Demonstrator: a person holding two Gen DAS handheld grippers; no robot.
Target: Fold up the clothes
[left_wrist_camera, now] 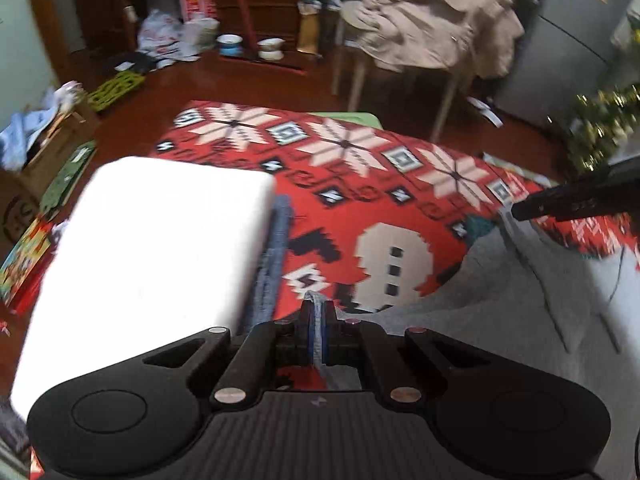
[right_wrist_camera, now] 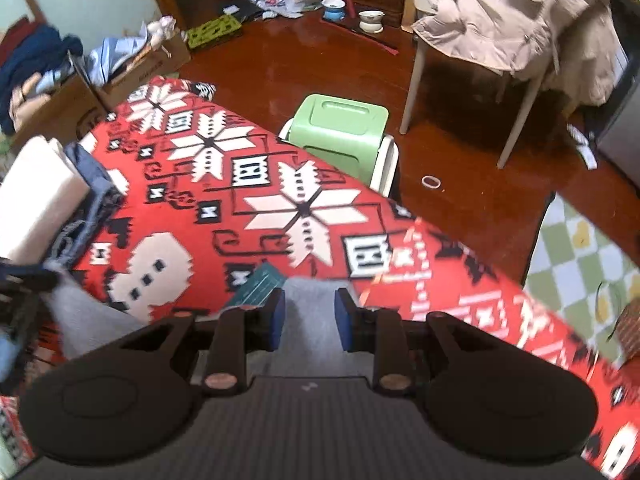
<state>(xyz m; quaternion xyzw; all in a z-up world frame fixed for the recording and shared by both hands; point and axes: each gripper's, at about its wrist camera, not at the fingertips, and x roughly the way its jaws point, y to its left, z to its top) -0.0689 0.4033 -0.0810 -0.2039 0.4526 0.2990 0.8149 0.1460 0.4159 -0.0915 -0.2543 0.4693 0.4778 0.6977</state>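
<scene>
While the left gripper [left_wrist_camera: 318,312] has its fingers pinched on a fold of the grey garment [left_wrist_camera: 500,300], the right gripper [right_wrist_camera: 310,316] holds its fingers narrowly apart around the same cloth on the red patterned surface [right_wrist_camera: 260,200]. A white folded stack [left_wrist_camera: 160,248] on denim [left_wrist_camera: 276,248] lies beside. Cardboard boxes [right_wrist_camera: 140,68] hold crumpled clothes.

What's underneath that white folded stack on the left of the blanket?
A blue denim garment sticks out from under the white stack, both lying on the red patterned blanket. How far the denim runs underneath is hidden.
</scene>
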